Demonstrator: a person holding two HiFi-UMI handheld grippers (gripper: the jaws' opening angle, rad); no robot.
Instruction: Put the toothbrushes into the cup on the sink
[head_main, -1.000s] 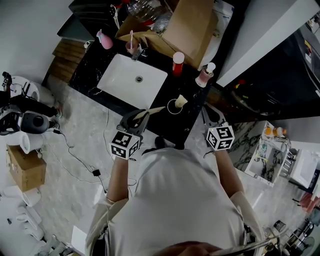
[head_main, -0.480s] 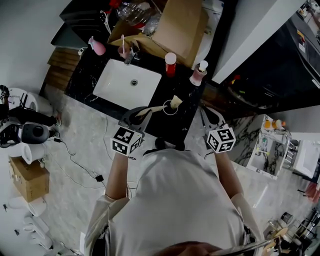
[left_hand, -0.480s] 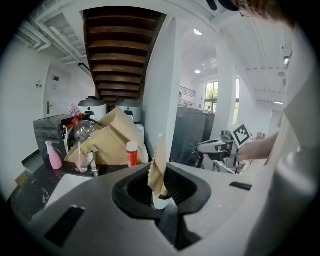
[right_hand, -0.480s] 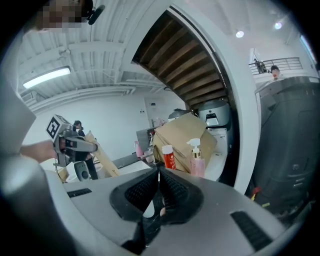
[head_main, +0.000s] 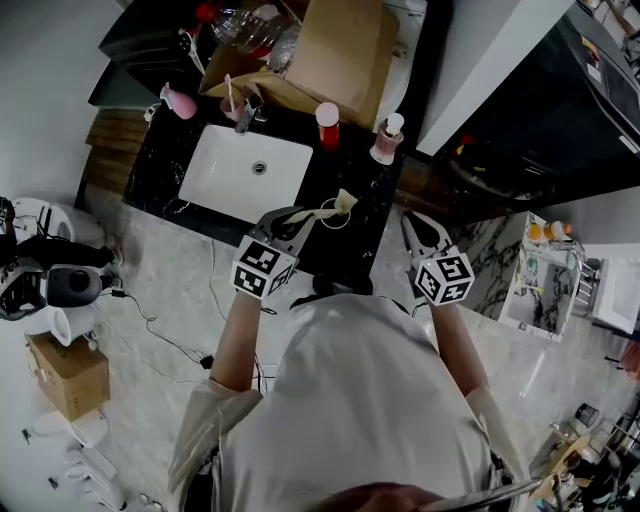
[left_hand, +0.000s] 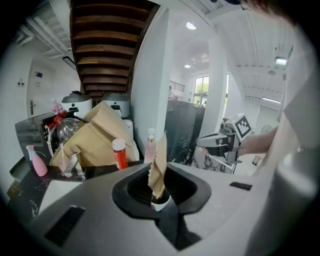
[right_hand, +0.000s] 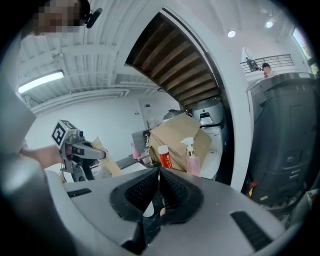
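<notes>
My left gripper (head_main: 298, 217) is shut on a tan paper-wrapped toothbrush (head_main: 322, 210), which stands up between the jaws in the left gripper view (left_hand: 159, 167). The wrapped toothbrush's far end reaches over a small clear cup (head_main: 336, 218) on the black counter, just right of the white sink (head_main: 243, 170). I see that cup's white rim under the jaws (left_hand: 160, 203). My right gripper (head_main: 417, 224) hangs off the counter's right end, shut and empty (right_hand: 159, 174). A pink cup (head_main: 240, 110) with a toothbrush in it stands behind the sink.
Along the back of the counter stand a pink bottle (head_main: 181, 101), a red bottle with a white cap (head_main: 328, 125) and a pink pump bottle (head_main: 385, 141). A large cardboard box (head_main: 335, 45) lies behind them. Cables and appliances cover the floor at the left.
My left gripper has moved forward and right with the wrapped toothbrush, so its tip now lies over the clear cup. The right gripper has kept its place.
</notes>
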